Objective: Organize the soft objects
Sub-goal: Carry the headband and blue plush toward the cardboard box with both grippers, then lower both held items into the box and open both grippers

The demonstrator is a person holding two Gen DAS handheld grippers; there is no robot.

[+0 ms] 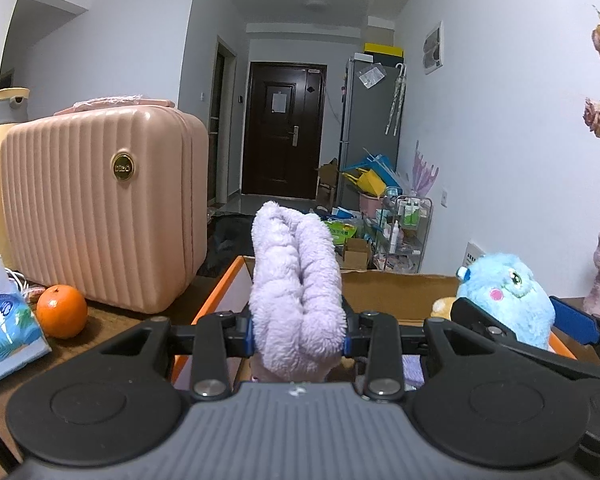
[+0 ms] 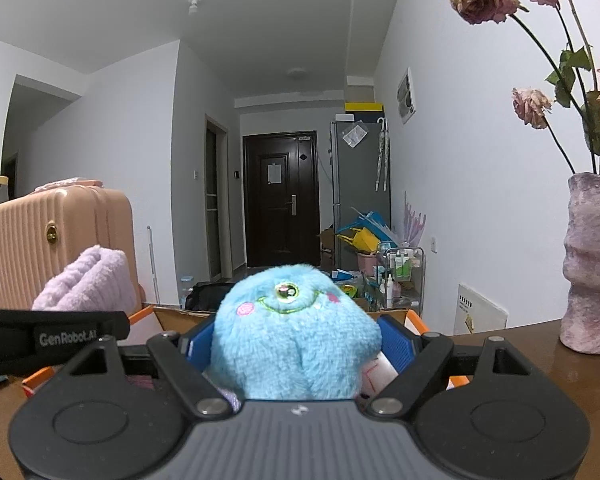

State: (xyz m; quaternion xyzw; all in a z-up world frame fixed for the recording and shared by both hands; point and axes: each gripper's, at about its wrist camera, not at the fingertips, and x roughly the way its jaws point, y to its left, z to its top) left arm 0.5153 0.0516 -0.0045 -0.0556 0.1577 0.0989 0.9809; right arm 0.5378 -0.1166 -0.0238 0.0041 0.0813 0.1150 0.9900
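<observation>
A white-walled hallway is seen in the background, with a dark door (image 1: 285,128) at the far end and a grey fridge (image 1: 370,128) beside a pile of clutter. Up close, a brown table (image 2: 540,364) is set with a ribbed pink case (image 1: 100,208) on the left and a pinkish vase (image 2: 592,264) of dried roses on the right. A cardboard box (image 1: 396,292) with orange edges is parked between them, right under both claws.

The left gripper (image 1: 298,330) is clenched on a folded lilac towel (image 1: 296,292), which is held upright above the box's left side. The right gripper (image 2: 296,350) is clamped around a fluffy blue plush toy (image 2: 292,332), its blue pads pressed into the fur on both sides, also held over the box. Something purple can be made out down inside the box, too hidden to tell more.

An orange (image 1: 62,311) is left on the table just in front of the case, next to a blue tissue pack (image 1: 4,320).
</observation>
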